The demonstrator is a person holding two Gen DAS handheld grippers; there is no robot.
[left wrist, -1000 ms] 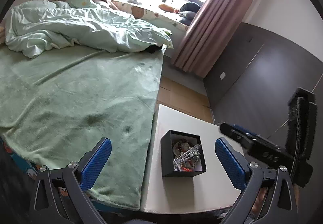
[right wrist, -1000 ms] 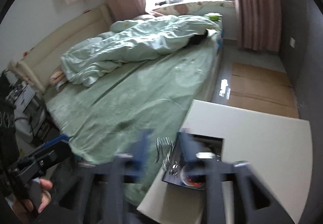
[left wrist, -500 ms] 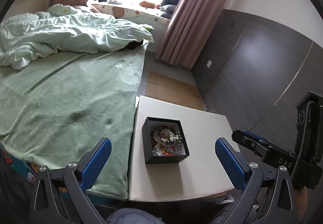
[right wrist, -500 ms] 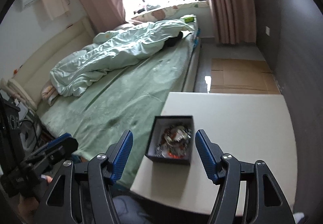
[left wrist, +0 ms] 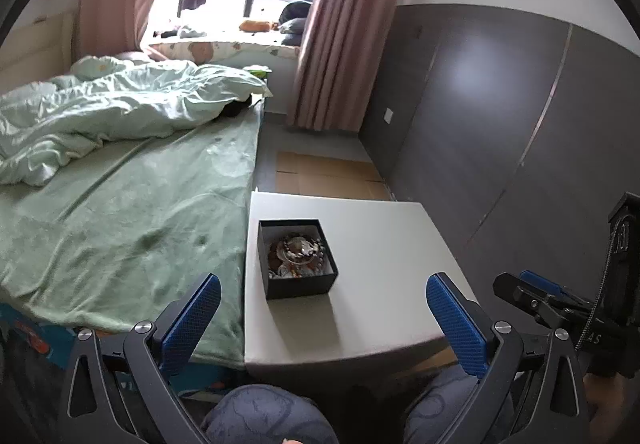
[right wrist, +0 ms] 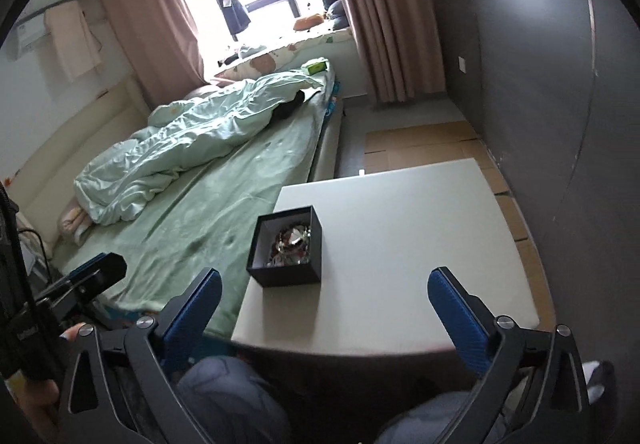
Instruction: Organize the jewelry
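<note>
The black box [left wrist: 297,258] sits on the white desk [left wrist: 384,244] near the edge beside the bed [left wrist: 120,228], with the jewelry [right wrist: 291,244] heaped inside. Both the left gripper [left wrist: 322,318] and right gripper [right wrist: 324,314] hang back with jaws wide apart and empty (the right's have just been opening). The beads look light, slippery and tangle-prone, best pinched by one strand; single pieces are hard to tell apart.
</note>
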